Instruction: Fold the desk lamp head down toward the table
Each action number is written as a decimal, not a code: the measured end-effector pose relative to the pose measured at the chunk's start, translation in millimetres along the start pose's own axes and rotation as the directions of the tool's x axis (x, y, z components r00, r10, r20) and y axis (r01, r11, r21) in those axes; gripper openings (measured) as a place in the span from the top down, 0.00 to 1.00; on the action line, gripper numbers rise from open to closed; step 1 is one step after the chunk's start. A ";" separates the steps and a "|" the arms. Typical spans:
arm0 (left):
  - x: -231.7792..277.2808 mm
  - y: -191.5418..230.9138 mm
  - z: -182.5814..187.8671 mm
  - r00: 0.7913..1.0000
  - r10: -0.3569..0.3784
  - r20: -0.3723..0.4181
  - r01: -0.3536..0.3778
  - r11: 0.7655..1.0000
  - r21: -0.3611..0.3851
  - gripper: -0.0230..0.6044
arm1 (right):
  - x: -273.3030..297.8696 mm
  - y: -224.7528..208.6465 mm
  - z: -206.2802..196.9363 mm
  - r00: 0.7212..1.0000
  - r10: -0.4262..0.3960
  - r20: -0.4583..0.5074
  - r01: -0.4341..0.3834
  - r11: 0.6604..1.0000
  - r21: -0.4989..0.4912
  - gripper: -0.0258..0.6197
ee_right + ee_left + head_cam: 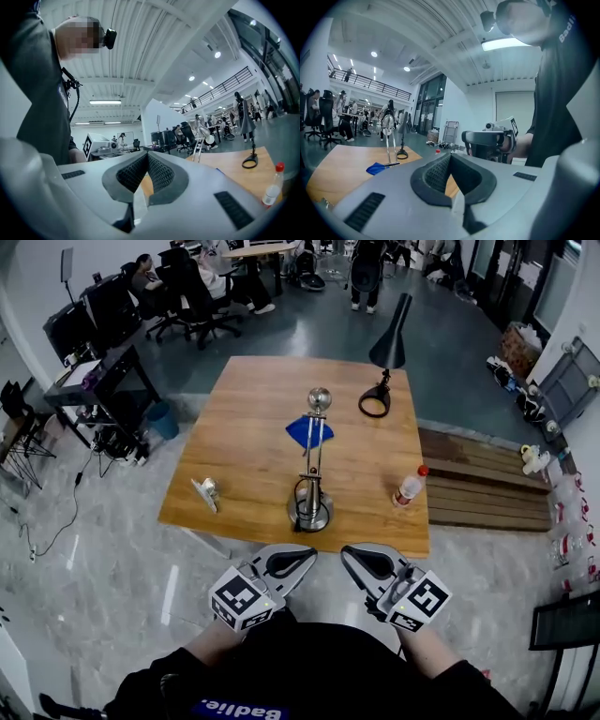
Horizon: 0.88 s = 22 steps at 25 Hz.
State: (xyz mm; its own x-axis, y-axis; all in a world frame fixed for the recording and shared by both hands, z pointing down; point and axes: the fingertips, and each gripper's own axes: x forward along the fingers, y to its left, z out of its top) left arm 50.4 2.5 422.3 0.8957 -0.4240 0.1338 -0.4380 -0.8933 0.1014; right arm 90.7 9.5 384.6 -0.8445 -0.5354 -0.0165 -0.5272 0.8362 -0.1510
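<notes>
Big open office hall with a grey floor, people at desks way in the back, and a wooden table (253, 399) sitting in the middle.

Head view first. The silver desk lamp (312, 486) stands on its round base near the table's front edge, and its arm runs away from the camera to the round head. A blue cloth (307, 431) lies under the arm, about midway. A black desk lamp (387, 352) stands at the far right corner with its shade tilted up. A bottle with a red cap (409, 487) is on the right, and a small shiny object (207, 491) I can't make out is on the left. The left gripper (298, 559) and right gripper (358, 559) sit side by side just off the near edge. Both point at the silver lamp and aren't touching anything.

Left gripper view: its jaws are pressed together with nothing between them. Beyond them the silver lamp (388, 140) stands upright on the table (342, 164), with the cloth (376, 168) by its foot and the black lamp (401, 140) behind it. The right gripper (487, 140) shows off to the side.

Right gripper view: same deal, jaws closed and empty. The silver lamp (198, 150) is past them, with the black lamp's base (250, 161) and the bottle (272, 187) further right.
</notes>
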 end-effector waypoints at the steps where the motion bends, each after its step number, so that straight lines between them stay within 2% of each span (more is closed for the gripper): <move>1: 2.0 13.2 -1.6 1.000 -0.013 -0.005 0.013 1.000 0.001 0.95 | 9.7 -6.5 1.7 1.000 -0.009 -0.005 0.009 1.000 -0.001 0.95; 4: 11.0 49.3 -4.5 0.997 -0.072 -0.023 0.072 0.997 0.023 0.95 | 39.1 -30.2 8.8 0.999 -0.043 -0.020 0.043 0.999 -0.009 0.95; 8: 24.8 84.7 -10.6 0.983 -0.174 -0.062 0.179 0.980 0.082 0.95 | 75.8 -62.7 17.8 0.994 -0.101 -0.035 0.100 0.995 -0.020 0.95; 13: 33.4 118.5 -24.6 0.965 -0.249 -0.080 0.255 0.964 0.078 0.95 | 109.3 -89.6 23.4 0.989 -0.140 -0.050 0.139 0.990 -0.030 0.95; 18: 45.0 137.0 -40.2 0.960 -0.260 -0.106 0.267 0.962 0.058 0.95 | 122.8 -110.0 23.5 0.991 -0.118 -0.064 0.117 0.993 -0.013 0.95; 22: 60.8 152.4 -58.5 0.970 -0.192 -0.152 0.199 0.979 0.035 0.95 | 121.6 -135.8 19.1 0.994 -0.093 -0.065 0.093 0.996 0.010 0.95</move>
State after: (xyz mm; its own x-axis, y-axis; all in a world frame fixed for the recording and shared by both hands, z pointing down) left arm 33.6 -150.7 503.5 0.9409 -0.2171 0.2598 -0.2479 -0.9644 0.0918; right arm 61.4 -171.4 384.2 -0.7964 -0.6016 0.0620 -0.6029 0.7813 -0.1616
